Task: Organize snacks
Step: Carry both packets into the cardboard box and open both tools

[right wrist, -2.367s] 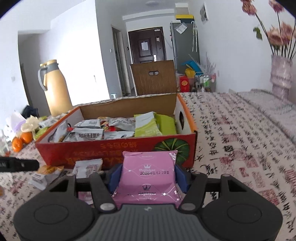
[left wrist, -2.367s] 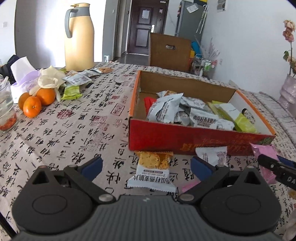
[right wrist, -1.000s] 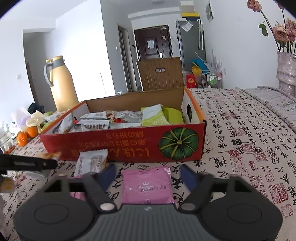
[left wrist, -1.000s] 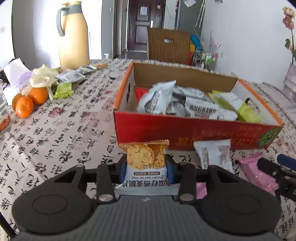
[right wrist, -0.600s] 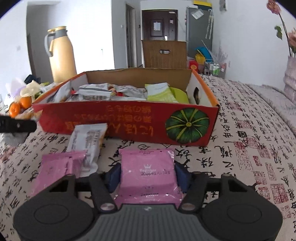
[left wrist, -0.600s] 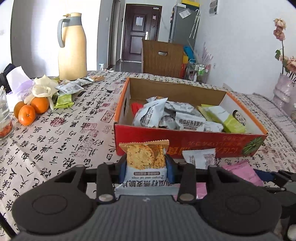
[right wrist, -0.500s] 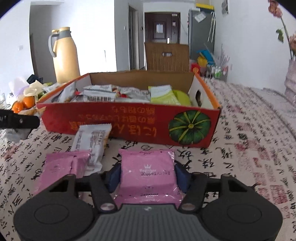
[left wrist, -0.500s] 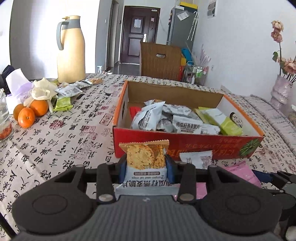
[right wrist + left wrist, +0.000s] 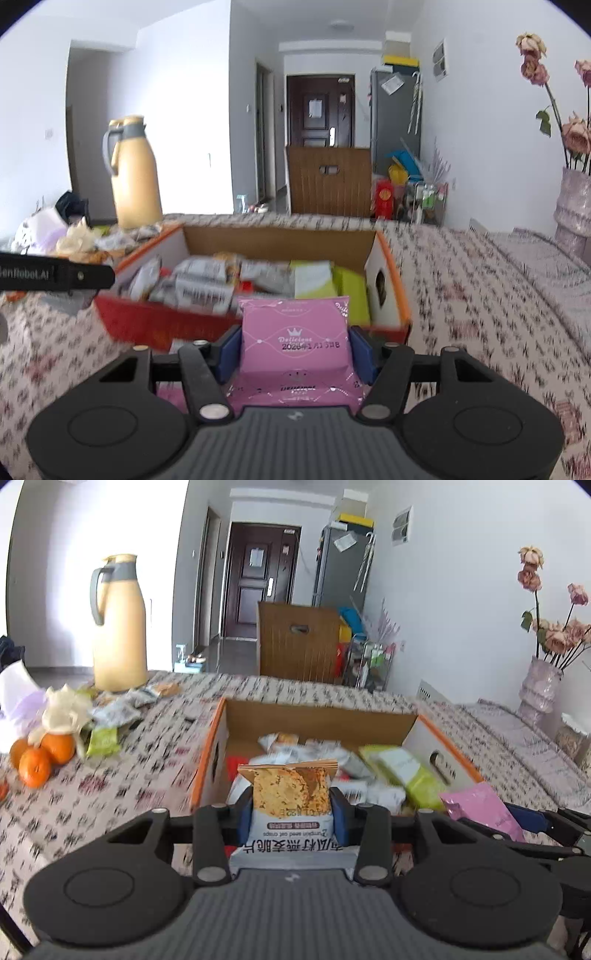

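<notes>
My left gripper (image 9: 291, 814) is shut on a white and orange oat crisp packet (image 9: 291, 794), lifted off the table in front of the red cardboard box (image 9: 212, 746). The box holds several silver and green snack packets. My right gripper (image 9: 295, 350) is shut on a pink packet (image 9: 295, 343), held in the air before the box's near wall (image 9: 147, 325). In the left wrist view the same pink packet (image 9: 476, 808) shows at the right, over the box's right end. One finger of the left gripper (image 9: 55, 277) crosses the left of the right wrist view.
On the patterned tablecloth to the left are a yellow thermos (image 9: 118, 627), oranges (image 9: 40, 757) and loose snack packets (image 9: 114, 716). A vase of flowers (image 9: 539, 686) stands at the far right. A wooden chair back (image 9: 299, 642) rises behind the table.
The right gripper closed on the pink packet that lay between its open fingers. Both grippers then rose off the table with their packets, and the box now sits lower in both views.
</notes>
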Motion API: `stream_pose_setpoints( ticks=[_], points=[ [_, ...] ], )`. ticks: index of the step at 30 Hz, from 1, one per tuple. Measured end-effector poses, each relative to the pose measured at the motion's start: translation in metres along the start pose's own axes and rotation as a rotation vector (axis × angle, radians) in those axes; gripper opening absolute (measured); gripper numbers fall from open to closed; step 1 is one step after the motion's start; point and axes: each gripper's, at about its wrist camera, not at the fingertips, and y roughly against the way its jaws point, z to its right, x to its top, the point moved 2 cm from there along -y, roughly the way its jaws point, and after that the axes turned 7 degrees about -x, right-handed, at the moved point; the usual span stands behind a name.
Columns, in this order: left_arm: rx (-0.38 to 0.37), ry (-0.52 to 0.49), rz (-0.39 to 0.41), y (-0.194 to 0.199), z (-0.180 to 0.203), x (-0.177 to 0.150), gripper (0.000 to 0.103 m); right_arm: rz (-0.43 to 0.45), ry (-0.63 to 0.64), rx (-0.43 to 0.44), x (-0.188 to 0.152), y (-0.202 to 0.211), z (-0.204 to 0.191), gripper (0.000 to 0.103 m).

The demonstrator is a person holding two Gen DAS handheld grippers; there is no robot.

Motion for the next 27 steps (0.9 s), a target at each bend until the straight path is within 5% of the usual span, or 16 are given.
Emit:
stream_pose_setpoints(
  ticks=[13, 27],
  points=[
    [0.041, 0.032, 0.044, -0.063, -0.006, 0.053, 0.041, 0.046, -0.07, -0.034, 0.058, -0.062, -0.007, 0.061],
    [0.083, 0.052, 0.077, -0.1, -0.027, 0.04, 0.044, -0.002, -0.104, -0.044, 0.036, -0.105, -0.005, 0.061]
  ],
)
